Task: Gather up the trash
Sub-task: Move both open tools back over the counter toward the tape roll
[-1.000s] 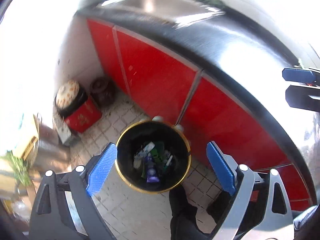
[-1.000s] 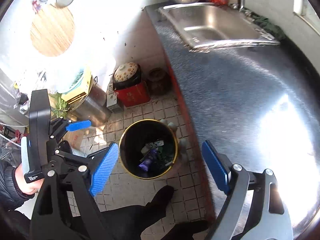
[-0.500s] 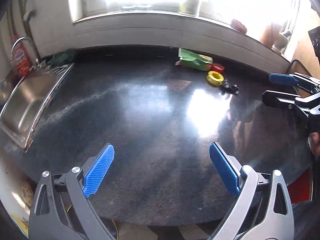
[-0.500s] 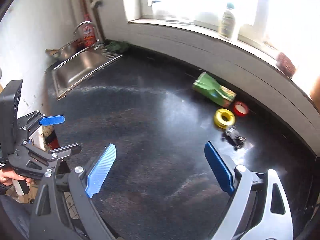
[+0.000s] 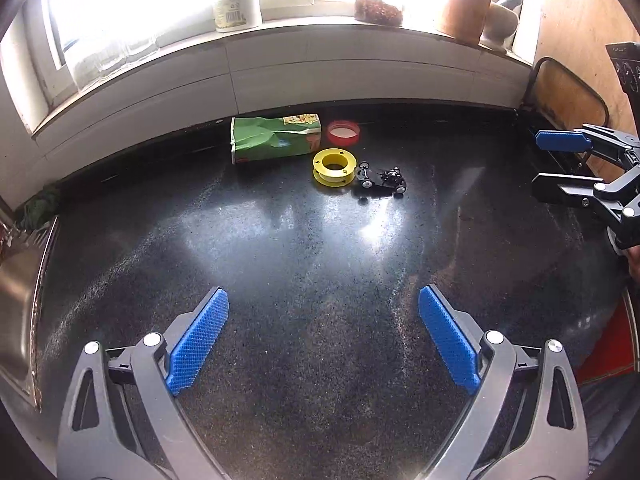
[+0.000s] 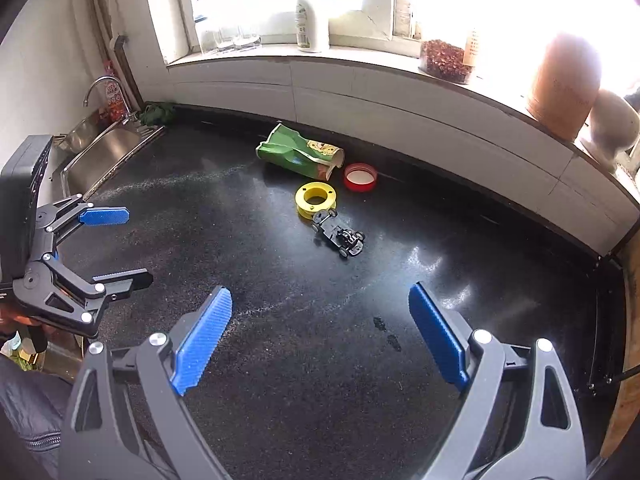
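Note:
Several pieces of trash lie at the back of the black counter (image 5: 304, 264): a crushed green carton (image 5: 275, 138) (image 6: 298, 152), a red lid (image 5: 343, 132) (image 6: 360, 176), a yellow spool (image 5: 334, 167) (image 6: 316, 199) and a small black toy car chassis (image 5: 382, 185) (image 6: 340, 233). My left gripper (image 5: 323, 340) is open and empty, well short of them; it also shows in the right wrist view (image 6: 114, 246). My right gripper (image 6: 320, 338) is open and empty; it also shows in the left wrist view (image 5: 560, 168).
A steel sink (image 6: 100, 152) with a tap is at the counter's left end. The windowsill (image 6: 360, 54) holds a white bottle (image 6: 310, 16), a jar (image 6: 446, 60) and a brown pot (image 6: 562, 80). A wooden board (image 5: 568, 92) stands at the right end.
Both grippers have swung up from over the floor bin to face the counter, and have come closer to the trash along the back wall. Both stay open.

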The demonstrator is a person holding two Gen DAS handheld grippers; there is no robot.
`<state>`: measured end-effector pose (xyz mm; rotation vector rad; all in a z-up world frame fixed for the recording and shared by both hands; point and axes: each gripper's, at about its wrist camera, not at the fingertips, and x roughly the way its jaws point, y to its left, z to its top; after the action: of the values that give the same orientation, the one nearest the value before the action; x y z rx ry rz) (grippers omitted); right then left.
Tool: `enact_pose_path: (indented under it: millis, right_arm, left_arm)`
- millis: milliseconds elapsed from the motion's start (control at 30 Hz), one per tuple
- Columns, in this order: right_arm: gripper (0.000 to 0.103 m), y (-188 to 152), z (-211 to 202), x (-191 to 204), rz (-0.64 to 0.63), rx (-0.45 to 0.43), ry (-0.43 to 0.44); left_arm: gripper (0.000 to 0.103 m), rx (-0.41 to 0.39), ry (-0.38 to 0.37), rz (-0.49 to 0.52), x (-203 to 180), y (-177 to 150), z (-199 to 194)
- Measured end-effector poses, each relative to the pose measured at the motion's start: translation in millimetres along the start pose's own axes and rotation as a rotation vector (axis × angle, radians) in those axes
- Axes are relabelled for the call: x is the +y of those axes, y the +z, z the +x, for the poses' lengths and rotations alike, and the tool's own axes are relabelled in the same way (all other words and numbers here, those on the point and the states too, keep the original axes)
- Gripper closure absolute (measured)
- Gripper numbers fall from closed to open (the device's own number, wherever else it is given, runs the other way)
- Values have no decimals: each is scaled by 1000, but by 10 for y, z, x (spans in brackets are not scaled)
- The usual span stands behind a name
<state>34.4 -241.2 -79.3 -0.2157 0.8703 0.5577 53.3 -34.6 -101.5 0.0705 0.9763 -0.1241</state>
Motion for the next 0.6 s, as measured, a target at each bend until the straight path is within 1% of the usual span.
enact_pose_path:
  millis: [133,200,300,400,500,600]
  right_arm:
    - [16,69,220,-108,-34,18,25]
    - [16,109,385,-154,-62,33,39]
    - [16,159,684,-209,-97,62,69]
    - [16,200,1010,-256,-131,89,109]
    - [16,226,1336,-269,-211,123,118]
    - [16,255,1610,-277,-311,145,130]
  left_arm:
    - [10,25,-28,20,31,125,309]
    - [10,41,-10,54,12,186,490]
    - [10,62,-11,96,40,296,796]
    - [10,85,-42,105,94,407,1076]
    - [10,114,-48,141,130,505,1341]
    - [10,131,-81,186,157,618,1580]
